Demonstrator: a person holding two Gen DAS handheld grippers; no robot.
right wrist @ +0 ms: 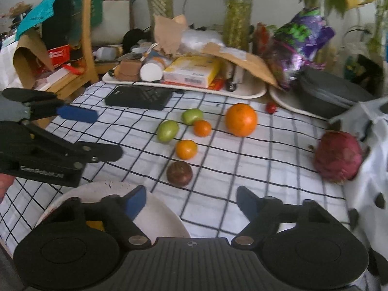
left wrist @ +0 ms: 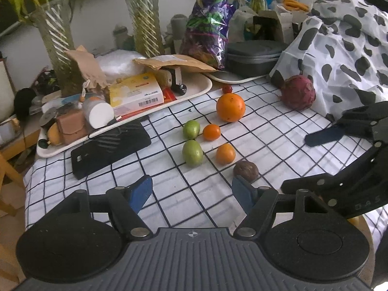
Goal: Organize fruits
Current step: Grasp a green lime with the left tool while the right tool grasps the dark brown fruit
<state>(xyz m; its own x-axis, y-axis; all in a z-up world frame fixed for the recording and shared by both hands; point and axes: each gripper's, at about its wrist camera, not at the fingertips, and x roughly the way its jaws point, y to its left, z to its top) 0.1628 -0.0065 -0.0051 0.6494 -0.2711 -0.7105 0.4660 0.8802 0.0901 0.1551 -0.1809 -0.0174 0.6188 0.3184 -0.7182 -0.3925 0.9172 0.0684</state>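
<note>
The fruits lie loose on the checked cloth of my surface (left wrist: 169,194). The big orange (left wrist: 230,107) sits at the far end, round and glossy, with a tiny red fruit (left wrist: 227,88) just beyond it at 12 o'clock. At about 7 o'clock from the big orange come two pairs: a green fruit (left wrist: 191,129) beside a small orange fruit (left wrist: 211,132), then nearer me a second, egg-shaped green fruit (left wrist: 192,153) beside another small orange fruit (left wrist: 225,154). None of these four touch. Nearest of all is a dull, dark brown, wrinkled fruit (left wrist: 246,170), at 5 o'clock from that last orange one. Well apart at 3 o'clock from the big orange, a purplish-red, rough-skinned fruit (left wrist: 298,92) rests against a white cloth with black spots (left wrist: 339,48).

My left hand-held gripper (left wrist: 192,194) is released, its blue pads spread wide and holding nothing, with the brown fruit just beyond its right pad. My right hand-held gripper (right wrist: 191,200) is likewise spread and empty; a white bowl (right wrist: 165,215) lies under its left finger.

At 10 o'clock from the fruits lies a flat black case (left wrist: 110,149), and behind it a cluttered white tray (left wrist: 194,92).
</note>
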